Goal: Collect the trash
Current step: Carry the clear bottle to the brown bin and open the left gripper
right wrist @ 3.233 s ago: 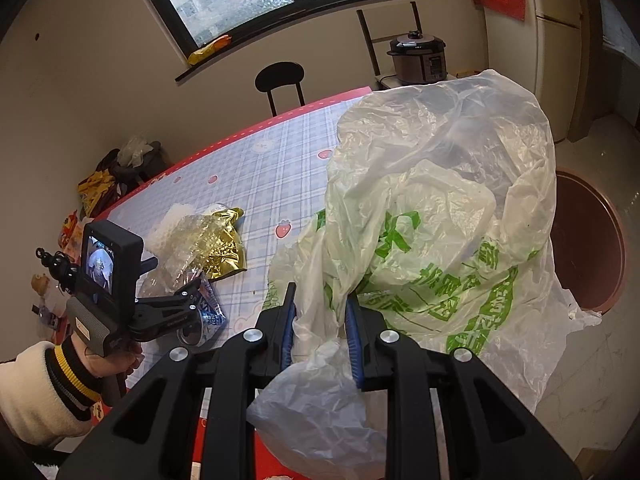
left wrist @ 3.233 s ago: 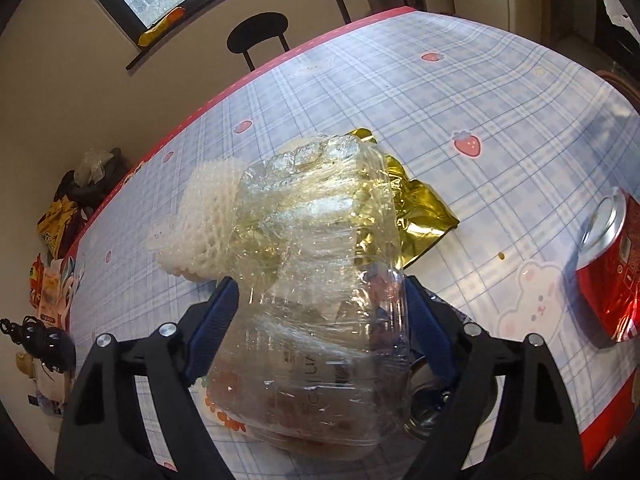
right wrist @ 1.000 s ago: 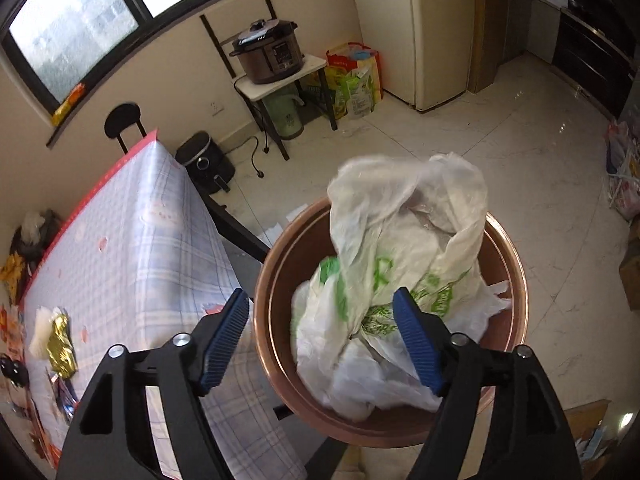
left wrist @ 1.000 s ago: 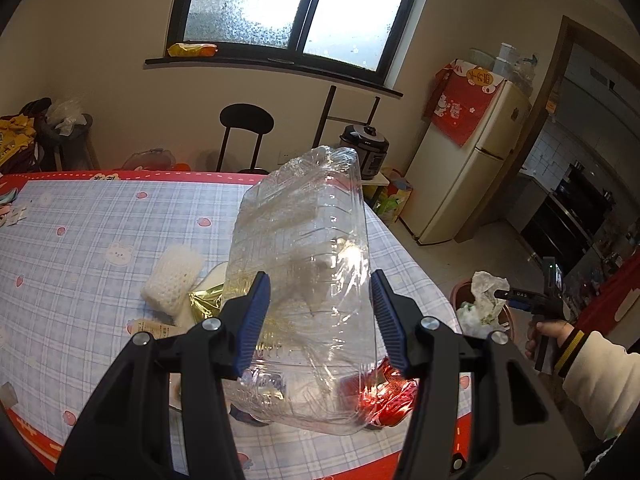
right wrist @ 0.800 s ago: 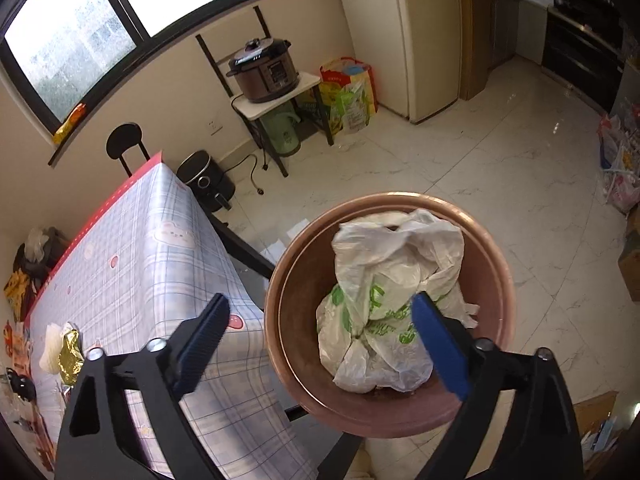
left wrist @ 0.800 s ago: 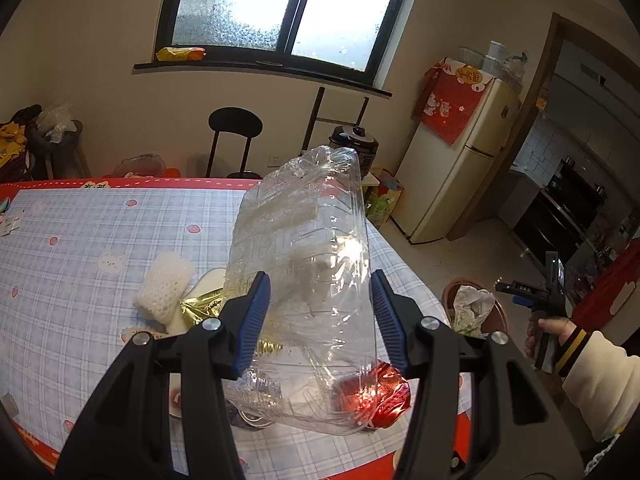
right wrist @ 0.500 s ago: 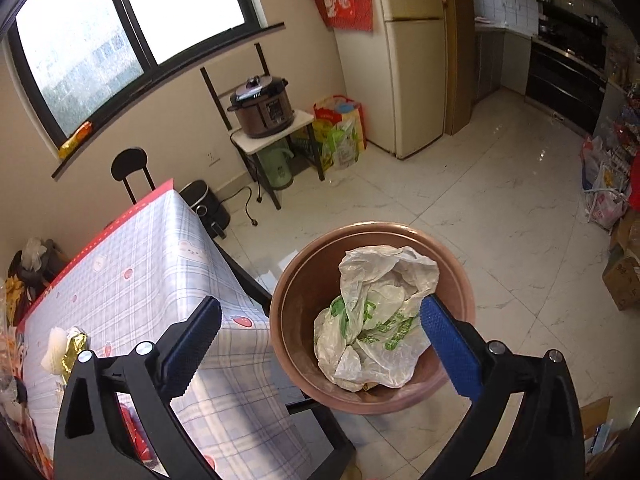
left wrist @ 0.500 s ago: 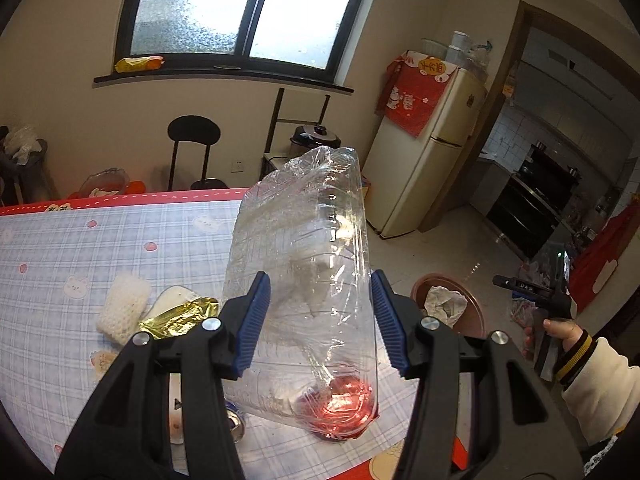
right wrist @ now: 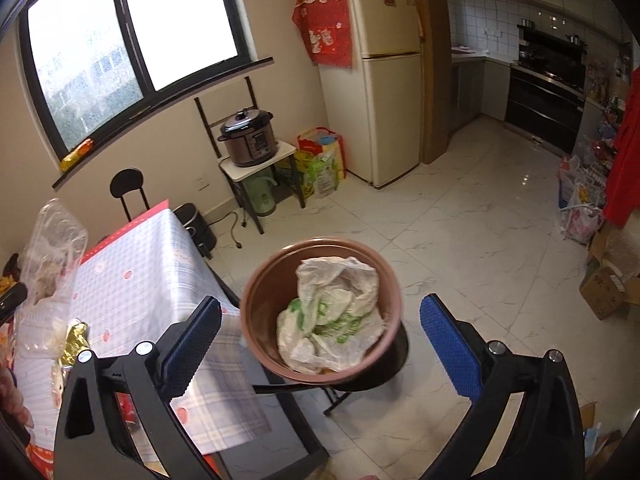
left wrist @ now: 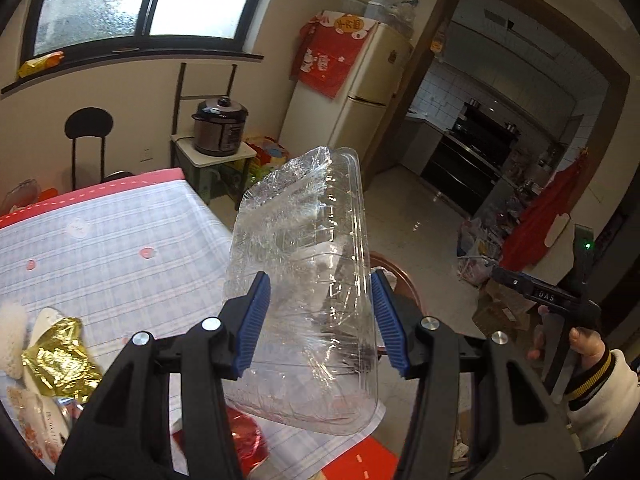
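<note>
Plastic bag now dropped in basin, base hidden.

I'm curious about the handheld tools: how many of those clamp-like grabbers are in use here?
2. The left gripper holds a clear plastic box over the table edge; the right gripper hangs open above the brown bin, which holds a plastic bag.

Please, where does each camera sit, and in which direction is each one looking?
Left wrist: on the left claw, looking over the table toward the kitchen; its claw grips a clear plastic container; the other hand shows.
Right wrist: on the right claw, open, looking down at the brown bin.
Shared: table, container, fridge.
</note>
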Motion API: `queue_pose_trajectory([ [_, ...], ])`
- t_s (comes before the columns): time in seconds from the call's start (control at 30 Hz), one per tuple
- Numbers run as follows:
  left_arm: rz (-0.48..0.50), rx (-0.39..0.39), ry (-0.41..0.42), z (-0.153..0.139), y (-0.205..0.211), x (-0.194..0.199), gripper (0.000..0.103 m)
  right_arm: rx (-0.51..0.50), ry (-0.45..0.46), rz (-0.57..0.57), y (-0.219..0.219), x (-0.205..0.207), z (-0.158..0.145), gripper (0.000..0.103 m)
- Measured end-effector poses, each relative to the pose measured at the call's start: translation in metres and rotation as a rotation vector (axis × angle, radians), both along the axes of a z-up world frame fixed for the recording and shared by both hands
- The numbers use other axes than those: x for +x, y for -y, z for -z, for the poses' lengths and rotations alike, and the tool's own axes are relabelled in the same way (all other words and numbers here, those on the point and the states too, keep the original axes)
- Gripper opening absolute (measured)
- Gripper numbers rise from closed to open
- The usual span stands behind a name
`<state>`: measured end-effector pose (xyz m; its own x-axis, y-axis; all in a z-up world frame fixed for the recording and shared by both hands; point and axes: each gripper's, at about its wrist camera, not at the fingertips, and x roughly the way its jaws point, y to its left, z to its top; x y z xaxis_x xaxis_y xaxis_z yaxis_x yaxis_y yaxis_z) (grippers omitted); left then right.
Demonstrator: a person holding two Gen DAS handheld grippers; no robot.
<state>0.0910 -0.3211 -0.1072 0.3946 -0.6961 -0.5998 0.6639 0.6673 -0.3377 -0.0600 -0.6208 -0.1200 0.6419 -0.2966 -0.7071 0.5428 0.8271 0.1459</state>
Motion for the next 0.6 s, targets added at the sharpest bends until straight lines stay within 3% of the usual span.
queue_pose_trajectory([
  [0.2,0.136,0.004,-0.066,0.035,0.095,0.006,0.053,0.009,-0.011,0.083,0.027,-0.043,0.003,0.098],
  [0.33,0.225,0.002,-0.055,0.044,0.158,0.01,0.054,0.008,-0.023,0.132,0.042,-0.068,0.007,0.098],
  [0.4,0.259,-0.01,-0.06,0.043,0.189,0.015,0.061,0.013,-0.024,0.158,0.048,-0.078,0.007,0.098],
  [0.47,0.253,-0.035,-0.041,0.035,0.205,0.018,0.081,0.015,-0.017,0.174,0.053,-0.083,0.006,0.098],
  [0.6,0.243,-0.073,0.013,0.014,0.196,0.01,0.087,0.022,0.029,0.179,0.054,-0.09,0.002,0.098],
])
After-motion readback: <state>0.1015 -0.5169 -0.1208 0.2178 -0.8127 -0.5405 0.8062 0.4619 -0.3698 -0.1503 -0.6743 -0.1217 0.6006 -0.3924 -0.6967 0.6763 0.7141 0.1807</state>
